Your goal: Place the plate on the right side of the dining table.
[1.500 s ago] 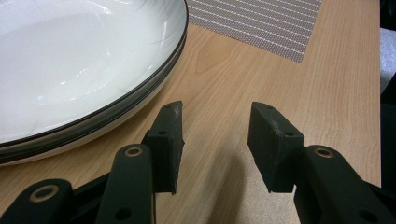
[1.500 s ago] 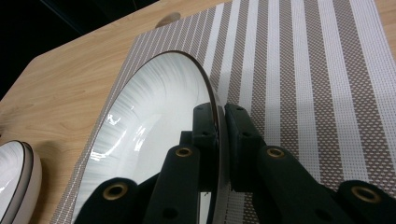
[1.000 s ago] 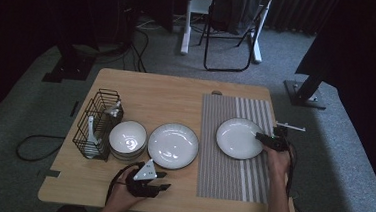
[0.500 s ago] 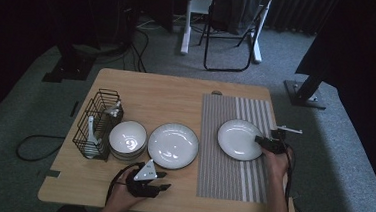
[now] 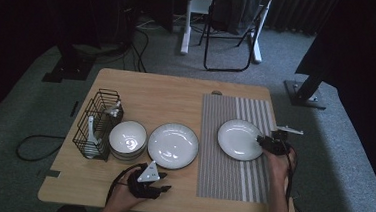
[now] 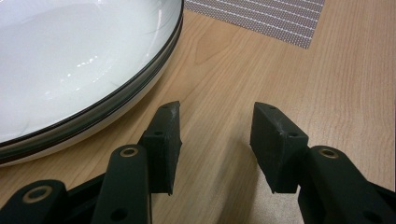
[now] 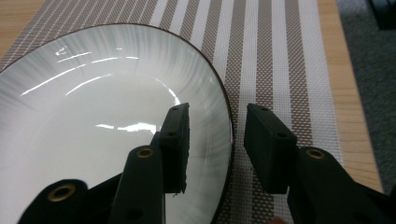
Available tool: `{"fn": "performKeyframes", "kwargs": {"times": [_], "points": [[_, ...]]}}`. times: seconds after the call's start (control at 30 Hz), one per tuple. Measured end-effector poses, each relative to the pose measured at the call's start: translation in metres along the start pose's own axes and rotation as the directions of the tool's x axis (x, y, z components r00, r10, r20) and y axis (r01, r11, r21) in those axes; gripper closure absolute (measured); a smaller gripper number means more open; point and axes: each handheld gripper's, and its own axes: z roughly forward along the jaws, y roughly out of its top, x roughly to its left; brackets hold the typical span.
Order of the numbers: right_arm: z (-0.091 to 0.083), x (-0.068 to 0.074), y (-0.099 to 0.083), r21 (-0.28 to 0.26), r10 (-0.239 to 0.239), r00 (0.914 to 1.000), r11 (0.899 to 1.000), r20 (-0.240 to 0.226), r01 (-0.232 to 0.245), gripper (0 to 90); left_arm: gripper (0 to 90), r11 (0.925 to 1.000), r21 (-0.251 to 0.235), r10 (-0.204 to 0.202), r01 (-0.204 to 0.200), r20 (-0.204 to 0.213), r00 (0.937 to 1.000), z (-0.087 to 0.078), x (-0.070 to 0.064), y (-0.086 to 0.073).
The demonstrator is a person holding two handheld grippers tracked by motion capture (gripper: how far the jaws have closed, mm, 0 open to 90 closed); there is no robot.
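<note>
Right gripper (image 5: 264, 140) sits at right-centre of the high view, jaws apart and straddling the right rim of the plate (image 5: 240, 139): in the right gripper view one jaw is over the plate's inside and the other outside over the mat, not clenched on it. Left gripper (image 5: 162, 182) is at lower centre of the high view, jaws also spread, holding nothing, over bare wood.

Largest to smallest:
- Table (image 5: 166, 94): light wood, takes up the middle of the high view.
- Mat (image 5: 230, 184): striped, right half of the table, running top to bottom.
- Middle plate (image 5: 172, 145): white with a dark rim, on bare wood left of the mat, just above the left gripper. In the left gripper view it is upper left, near the left-hand jaw but not touching.
- Plate: white, dark rim, flat on the mat, upper part.
- Rack (image 5: 96, 123): black wire, left edge of the table, with utensils inside.
- Bowls (image 5: 128, 140): white stack, touching or just beside the rack, left of the middle plate.
</note>
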Motion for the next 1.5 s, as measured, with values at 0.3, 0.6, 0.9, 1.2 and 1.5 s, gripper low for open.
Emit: {"fn": "performKeyframes", "kwargs": {"times": [0.3, 0.6, 0.9, 1.2, 1.5], "points": [[-0.022, 0.015, 0.002, -0.078, -0.072, 0.9972, 0.994, 0.022, 0.073, 56.8, 54.0, 0.9996, 0.026, 0.014, -0.014, 0.011, 0.9998, 0.002, -0.001, 0.001], [-0.029, 0.035, 0.000, -0.096, -0.118, 0.9926, 0.989, -0.029, 0.115, 56.6, 52.5, 0.9996, 0.028, 0.010, -0.010, 0.012, 0.9999, 0.002, 0.000, 0.001], [-0.034, 0.050, -0.001, -0.113, -0.138, 0.9874, 0.985, -0.078, 0.128, 56.7, 51.1, 0.9995, 0.029, 0.011, -0.012, 0.013, 0.9999, 0.002, 0.000, 0.001], [-0.038, 0.064, 0.000, -0.132, -0.149, 0.9820, 0.982, -0.116, 0.133, 56.1, 51.7, 0.9995, 0.028, 0.014, -0.015, 0.016, 0.9998, 0.002, -0.001, 0.001], [-0.040, 0.074, 0.005, -0.143, -0.167, 0.9759, 0.979, -0.140, 0.147, 54.9, 51.7, 0.9995, 0.028, 0.016, -0.017, 0.017, 0.9997, 0.002, -0.001, 0.001]]}}
